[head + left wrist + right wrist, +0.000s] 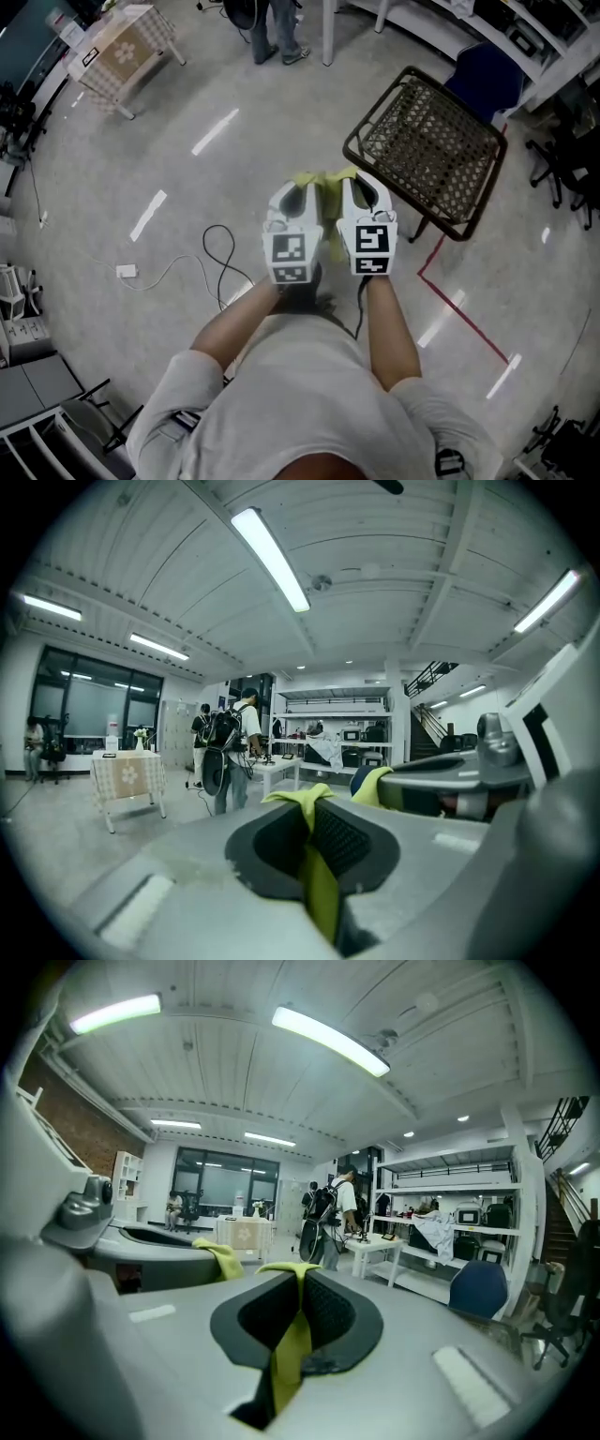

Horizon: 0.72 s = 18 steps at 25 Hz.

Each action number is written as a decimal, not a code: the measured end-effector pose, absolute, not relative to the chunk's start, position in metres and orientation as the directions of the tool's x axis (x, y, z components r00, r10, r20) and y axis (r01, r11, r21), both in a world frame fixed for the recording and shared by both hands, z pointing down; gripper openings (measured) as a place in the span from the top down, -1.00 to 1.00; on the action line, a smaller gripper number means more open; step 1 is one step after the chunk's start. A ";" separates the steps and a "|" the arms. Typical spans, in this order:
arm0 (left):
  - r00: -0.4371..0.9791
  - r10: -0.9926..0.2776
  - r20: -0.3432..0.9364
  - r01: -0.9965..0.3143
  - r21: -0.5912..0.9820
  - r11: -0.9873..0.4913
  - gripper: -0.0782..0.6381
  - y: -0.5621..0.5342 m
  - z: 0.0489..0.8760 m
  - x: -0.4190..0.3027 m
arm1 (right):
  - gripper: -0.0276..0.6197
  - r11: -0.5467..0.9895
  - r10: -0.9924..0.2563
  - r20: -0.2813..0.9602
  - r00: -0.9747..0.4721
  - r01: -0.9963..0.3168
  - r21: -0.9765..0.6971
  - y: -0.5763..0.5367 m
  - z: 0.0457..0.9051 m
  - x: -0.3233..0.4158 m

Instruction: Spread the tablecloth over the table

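Two pinches carry everything at this moment. Our left gripper has its jaws closed on a thin fold of the tablecloth, and our right gripper is clamped on another fold in the same way. We hold them side by side and close together, at about chest height and pointing a little downward.

We judge slipping to be the main risk. Each pair of pads bites only a narrow strip, with a small tuft poking out past the tips, so a sharp shake or a quick pull apart could draw the fabric out of one grip. That side would then drop to the floor.

A second risk comes from how close the two grips are. If both sit on the same bunch and not on two separate corners, drawing the grippers apart may only stretch a rope of cloth without opening a sheet.

Farther out, the table has a dark open-mesh top on a metal frame. A dragged edge could catch on the mesh or on a corner of the rim. A cable loops on the floor near our feet, and we could trip on it as we step towards the table.

The tablecloth is yellow-green, thin and limp. It is gathered between and just ahead of the two grippers, well apart from the table, which stands ahead and to our right with nothing on it. How much cloth hangs below, we cannot tell.
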<state>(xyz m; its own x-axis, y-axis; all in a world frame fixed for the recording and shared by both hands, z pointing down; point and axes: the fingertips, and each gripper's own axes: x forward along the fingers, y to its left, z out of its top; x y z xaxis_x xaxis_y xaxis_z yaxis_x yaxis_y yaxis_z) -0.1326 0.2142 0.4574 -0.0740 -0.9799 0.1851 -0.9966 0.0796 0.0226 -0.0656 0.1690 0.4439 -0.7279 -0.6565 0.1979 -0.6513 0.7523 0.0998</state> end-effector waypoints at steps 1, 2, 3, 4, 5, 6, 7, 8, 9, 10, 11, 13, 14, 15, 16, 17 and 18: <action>-0.078 -0.979 0.190 -0.996 0.029 0.085 0.70 0.207 0.462 -0.135 | 0.88 0.759 -0.648 0.208 -0.733 -0.643 0.100 0.163 0.448 -0.069; -0.080 -0.977 0.196 -0.995 0.035 0.089 0.70 0.200 0.467 -0.135 | 0.88 0.767 -0.638 0.220 -0.738 -0.634 0.099 0.156 0.453 -0.071; -0.082 -0.976 0.203 -0.995 0.041 0.092 0.70 0.191 0.473 -0.134 | 0.88 0.775 -0.628 0.234 -0.743 -0.624 0.097 0.149 0.459 -0.072; -0.084 -0.974 0.210 -0.994 0.046 0.096 0.70 0.182 0.478 -0.132 | 0.88 0.782 -0.618 0.247 -0.746 -0.616 0.095 0.141 0.464 -0.072; -0.086 -0.972 0.217 -0.994 0.051 0.100 0.70 0.171 0.483 -0.132 | 0.88 0.786 -0.612 0.258 -0.747 -0.611 0.094 0.132 0.468 -0.072; -0.089 -0.971 0.222 -0.993 0.056 0.103 0.70 0.160 0.487 -0.135 | 0.88 0.788 -0.609 0.266 -0.747 -0.609 0.095 0.122 0.472 -0.074; -0.091 -0.970 0.225 -0.992 0.061 0.107 0.70 0.149 0.490 -0.140 | 0.88 0.788 -0.608 0.271 -0.746 -0.608 0.096 0.110 0.474 -0.077; -0.093 -0.969 0.229 -0.992 0.067 0.111 0.70 0.138 0.492 -0.146 | 0.88 0.789 -0.607 0.278 -0.744 -0.608 0.095 0.099 0.477 -0.082; -0.097 -0.967 0.236 -0.990 0.073 0.117 0.70 0.128 0.495 -0.151 | 0.88 0.791 -0.602 0.288 -0.744 -0.605 0.091 0.088 0.479 -0.087; -0.103 -0.964 0.247 -0.989 0.080 0.126 0.70 0.119 0.498 -0.157 | 0.88 0.797 -0.593 0.302 -0.747 -0.598 0.085 0.077 0.482 -0.092; -0.110 -0.960 0.258 -0.987 0.086 0.136 0.70 0.111 0.500 -0.163 | 0.88 0.804 -0.581 0.314 -0.751 -0.589 0.078 0.068 0.485 -0.099; -0.126 -0.954 0.272 -0.983 0.095 0.157 0.70 0.093 0.503 -0.177 | 0.88 0.818 -0.557 0.329 -0.762 -0.571 0.063 0.048 0.488 -0.115; -0.133 -0.952 0.276 -0.981 0.099 0.166 0.70 0.084 0.503 -0.185 | 0.88 0.824 -0.548 0.333 -0.767 -0.564 0.057 0.037 0.489 -0.124; -0.141 -0.950 0.279 -0.979 0.103 0.175 0.70 0.075 0.503 -0.194 | 0.88 0.828 -0.541 0.335 -0.771 -0.558 0.052 0.027 0.489 -0.134; -0.148 -0.948 0.281 -0.977 0.106 0.183 0.70 0.067 0.503 -0.204 | 0.88 0.832 -0.534 0.337 -0.775 -0.552 0.049 0.016 0.489 -0.145; -0.155 -0.947 0.282 -0.976 0.108 0.191 0.70 0.059 0.503 -0.215 | 0.88 0.837 -0.526 0.339 -0.780 -0.544 0.048 0.007 0.489 -0.157; -0.161 -0.946 0.282 -0.974 0.110 0.199 0.70 0.051 0.503 -0.225 | 0.88 0.843 -0.518 0.341 -0.784 -0.536 0.049 -0.003 0.489 -0.168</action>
